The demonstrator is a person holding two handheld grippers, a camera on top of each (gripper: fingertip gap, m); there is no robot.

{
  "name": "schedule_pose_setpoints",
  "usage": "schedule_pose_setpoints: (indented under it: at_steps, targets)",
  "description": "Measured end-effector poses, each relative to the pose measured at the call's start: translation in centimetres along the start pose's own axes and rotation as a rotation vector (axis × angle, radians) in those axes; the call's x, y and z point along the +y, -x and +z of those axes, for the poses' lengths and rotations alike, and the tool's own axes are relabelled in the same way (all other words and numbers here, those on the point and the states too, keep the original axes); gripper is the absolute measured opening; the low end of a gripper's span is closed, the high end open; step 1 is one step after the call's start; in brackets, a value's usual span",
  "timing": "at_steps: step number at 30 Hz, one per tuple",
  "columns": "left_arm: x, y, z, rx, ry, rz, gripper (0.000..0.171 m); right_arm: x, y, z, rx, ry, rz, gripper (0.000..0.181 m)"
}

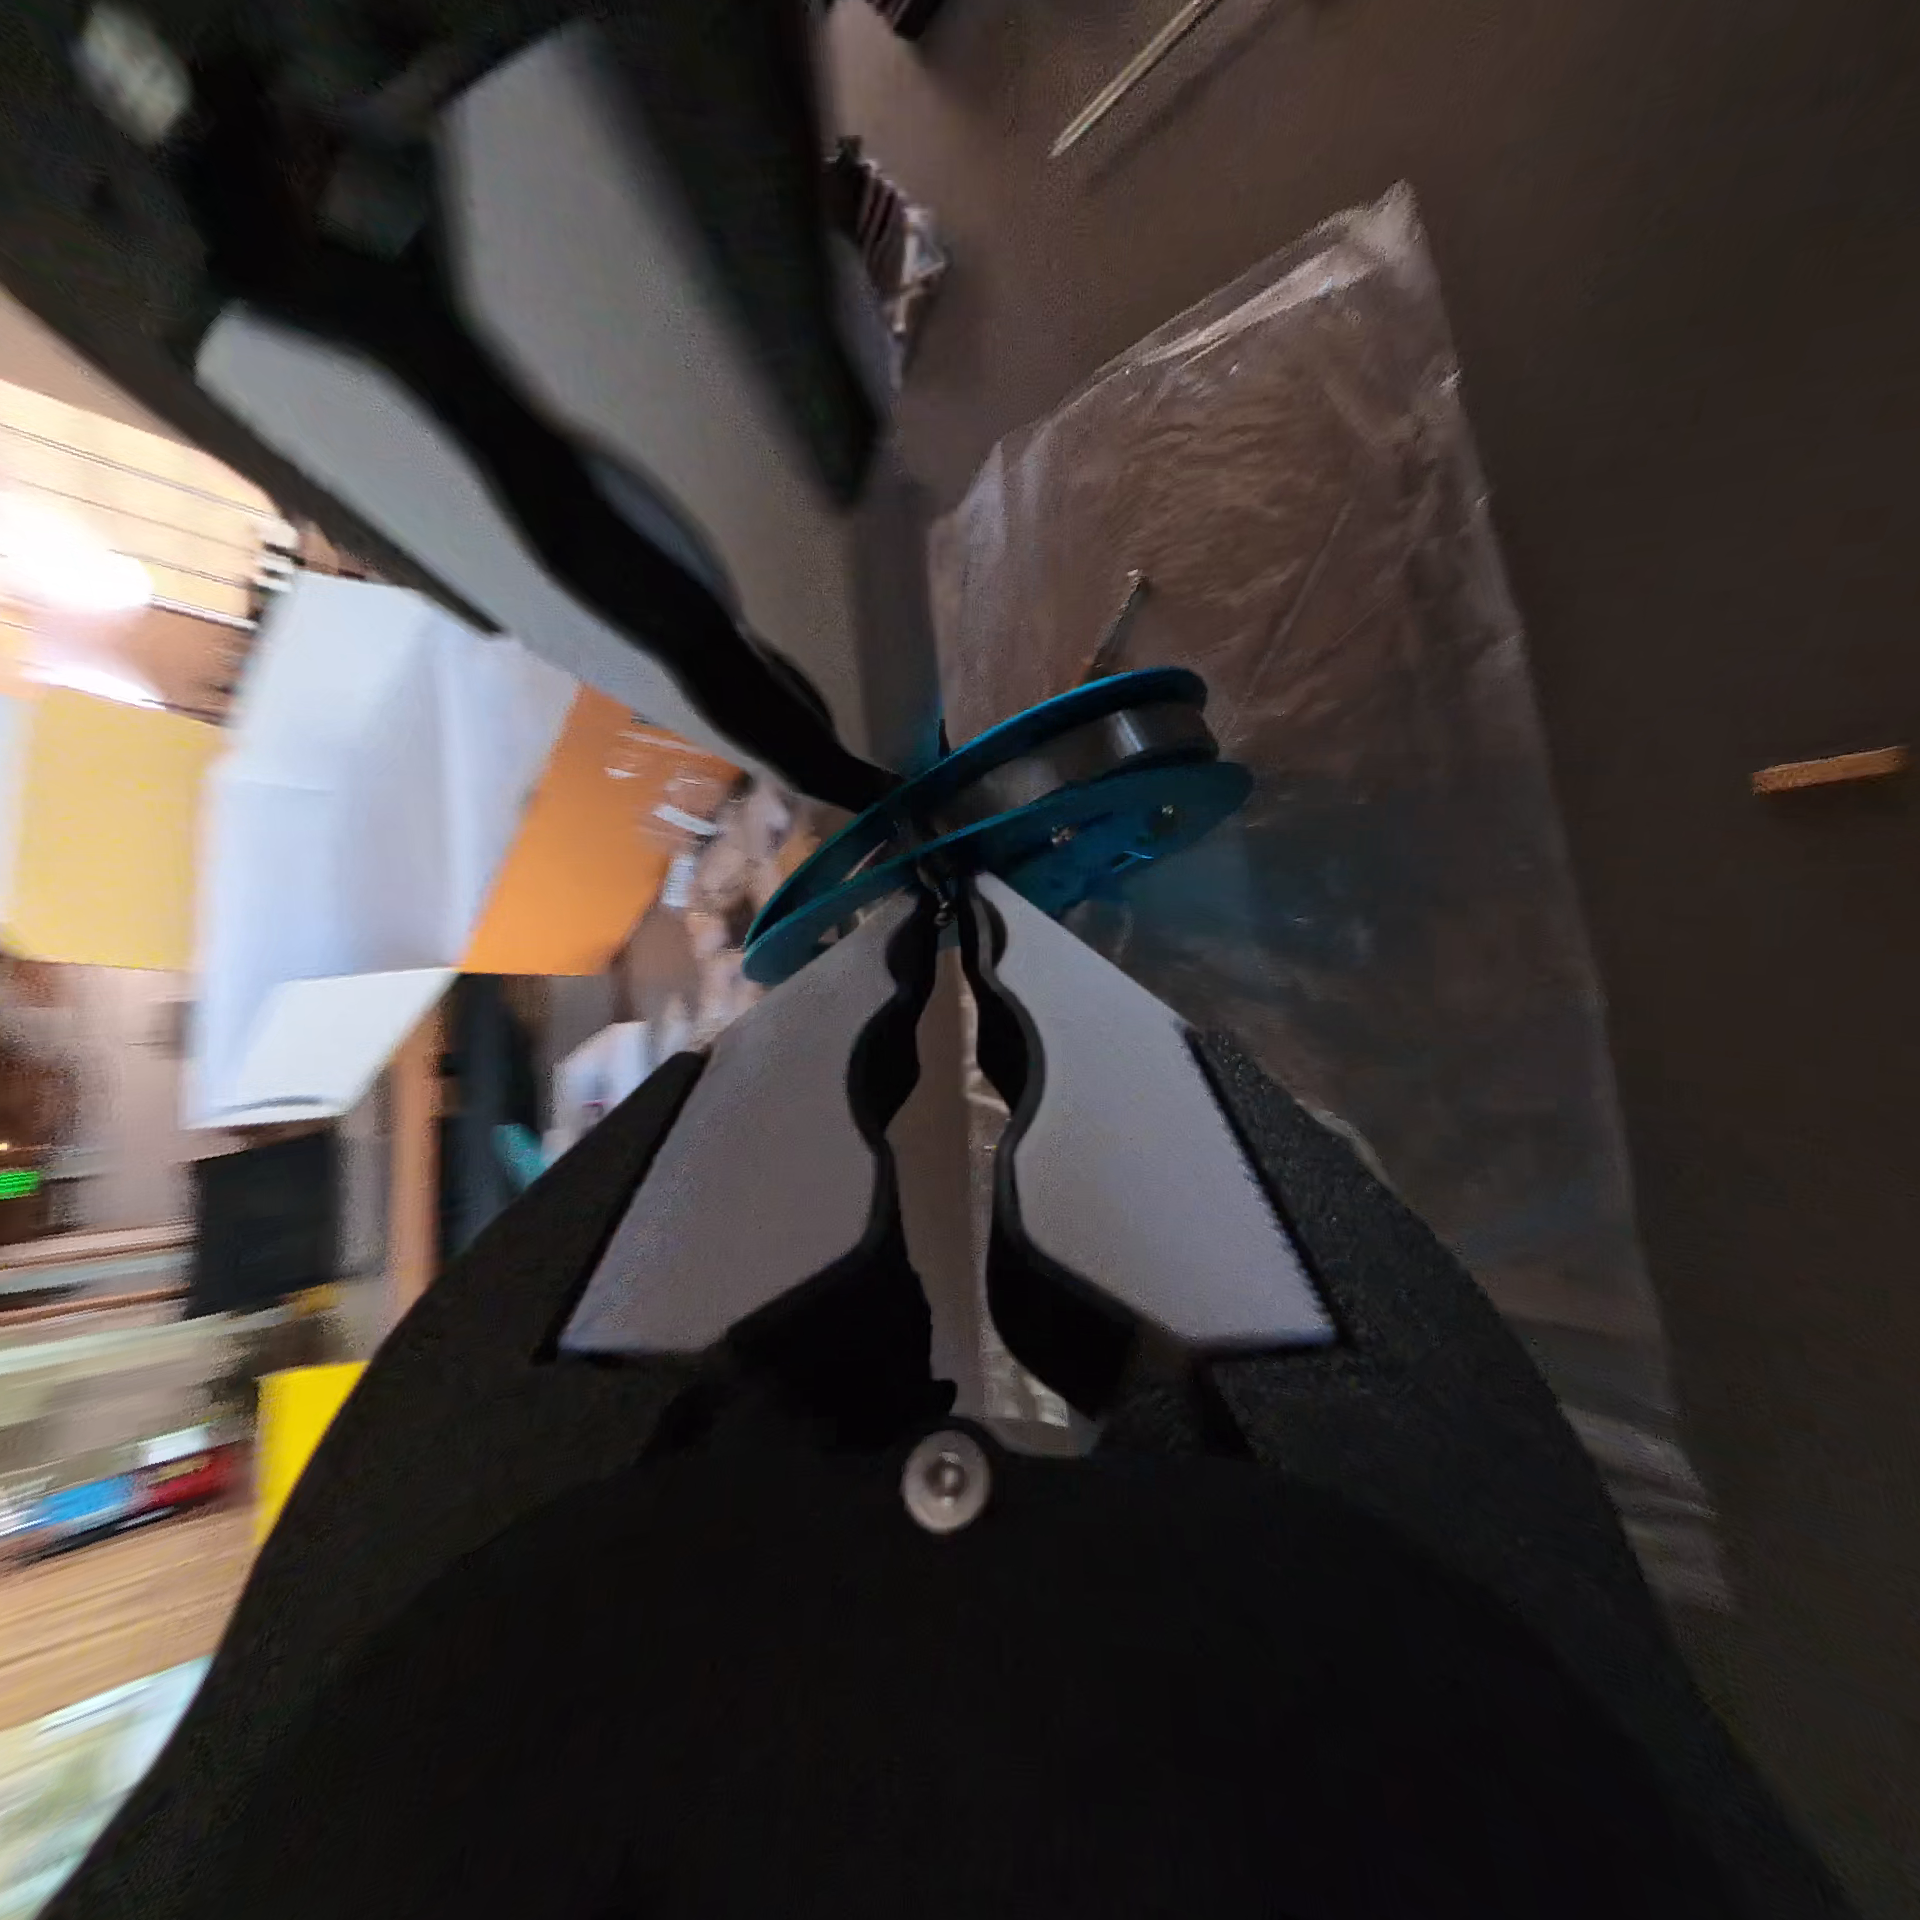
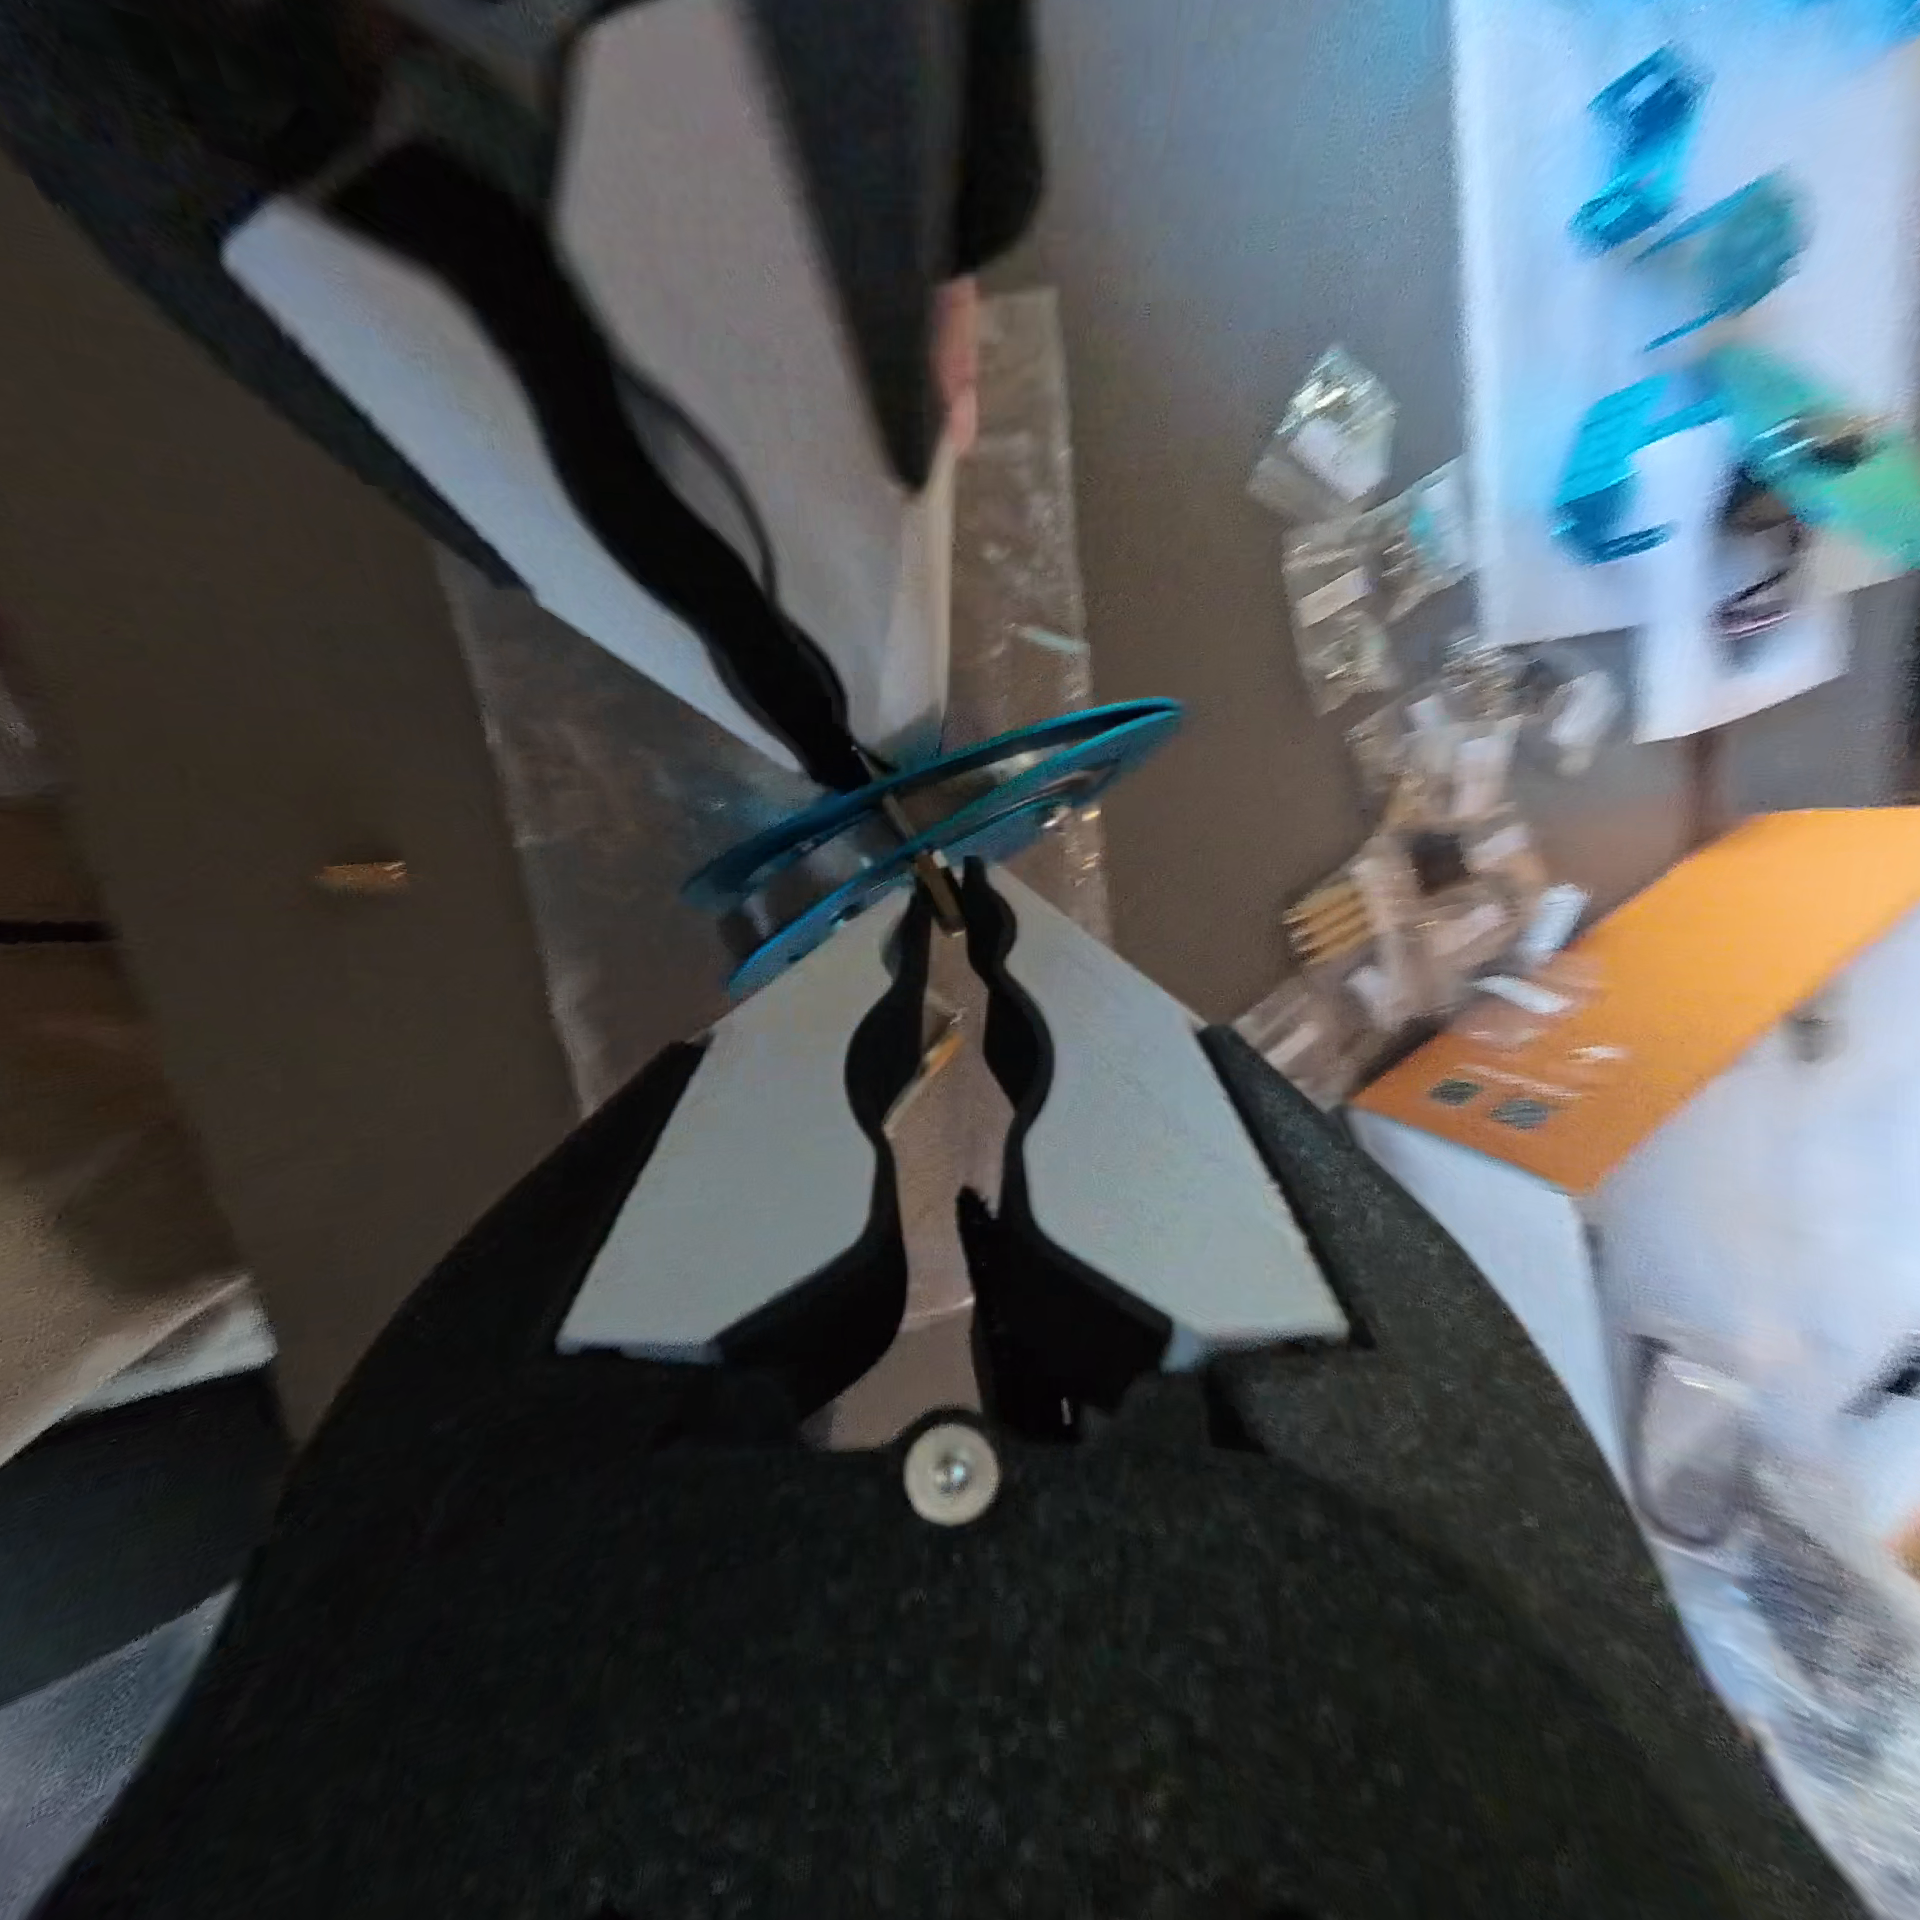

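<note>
A blue assembly [image 1: 1049, 821] of two round metal plates joined by small posts, with a black part between them, hangs in the air between both grippers. My left gripper [image 1: 951, 899] is shut on its near edge from below. My right gripper [image 1: 868, 777] reaches in from the upper left and is pinched on the opposite edge. In the right wrist view my right gripper [image 2: 945, 888] is shut on a brass post of the assembly [image 2: 935, 821], and my left gripper [image 2: 857, 756] grips it from the upper left. Both views are motion-blurred.
A clear plastic bag [image 1: 1299, 644] lies on the dark table [image 1: 1714, 416], with a small wooden piece [image 1: 1829, 769] and a thin metal rod [image 1: 1132, 78]. An orange and white box [image 2: 1662, 1039], small parts bags [image 2: 1392, 727] and a printed sheet [image 2: 1662, 312] lie to the right. The grippers are tip to tip, or close to it.
</note>
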State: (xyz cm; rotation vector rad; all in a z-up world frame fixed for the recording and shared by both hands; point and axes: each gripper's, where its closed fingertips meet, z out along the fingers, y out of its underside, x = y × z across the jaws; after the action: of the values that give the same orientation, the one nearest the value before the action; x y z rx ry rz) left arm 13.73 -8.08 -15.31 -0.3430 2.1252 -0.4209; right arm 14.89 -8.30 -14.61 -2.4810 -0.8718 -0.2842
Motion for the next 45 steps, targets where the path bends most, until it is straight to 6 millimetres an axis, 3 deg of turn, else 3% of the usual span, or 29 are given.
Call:
schedule_pose_setpoints:
  at_steps: [2, 6, 10, 13, 16, 19, 23, 28, 32, 35, 37, 42, 45]
  targets:
    - [0.1, 0.3, 0.4, -0.141, 0.043, 0.137, 0.001, 0.6, 0.5, 0.0, -0.142, 0.059, 0.068, 0.005]
    - [-0.2, 1.6, 0.5, -0.324, 0.070, 0.225, 0.002, 1.1, 1.8, -0.4, -0.456, 0.141, 0.269, 0.004]
    - [-1.1, 2.5, -0.2, -0.516, 0.045, 0.394, 0.001, 0.7, 2.6, -1.8, -0.891, 0.138, 0.596, 0.004]
    - [-1.0, 2.5, -0.1, -0.572, 0.041, 0.464, 0.001, -0.1, 3.3, -2.4, -1.259, 0.099, 0.898, 0.004]
    - [-0.7, 2.5, 0.2, -0.557, 0.034, 0.435, 0.000, -0.4, 3.6, -2.3, -1.386, 0.050, 0.976, 0.004]
    - [-0.5, 2.4, 0.3, -0.466, 0.019, 0.330, 0.002, -0.2, 3.0, -2.0, -1.232, 0.008, 0.879, 0.005]
    - [-0.1, 1.7, 0.3, -0.194, -0.016, 0.049, 0.003, -0.1, 2.2, -1.6, -0.917, -0.061, 0.659, 0.006]
    - [0.6, 1.1, 0.0, 0.118, -0.064, -0.277, 0.002, -0.1, -0.2, -1.0, -0.235, -0.224, 0.169, 0.035]
    - [1.5, 0.7, -0.3, 0.317, -0.064, -0.471, 0.002, -1.1, 0.0, -1.4, 0.286, -0.368, -0.065, 0.036]
    - [1.5, 0.4, -0.6, 0.429, -0.073, -0.551, 0.002, -1.5, 0.3, -1.4, 0.644, -0.328, -0.240, 0.035]
    - [1.6, 0.5, -0.5, 0.436, -0.071, -0.532, 0.002, -1.8, 0.2, -1.6, 0.836, -0.286, -0.340, 0.022]
    - [1.3, 0.3, -0.7, 0.491, -0.055, -0.539, 0.002, -1.1, -0.8, -0.9, 0.915, -0.199, -0.434, 0.020]
    - [0.9, 0.0, -1.0, 0.535, -0.060, -0.552, 0.002, -1.6, -0.4, -0.9, 0.935, -0.173, -0.561, 0.007]
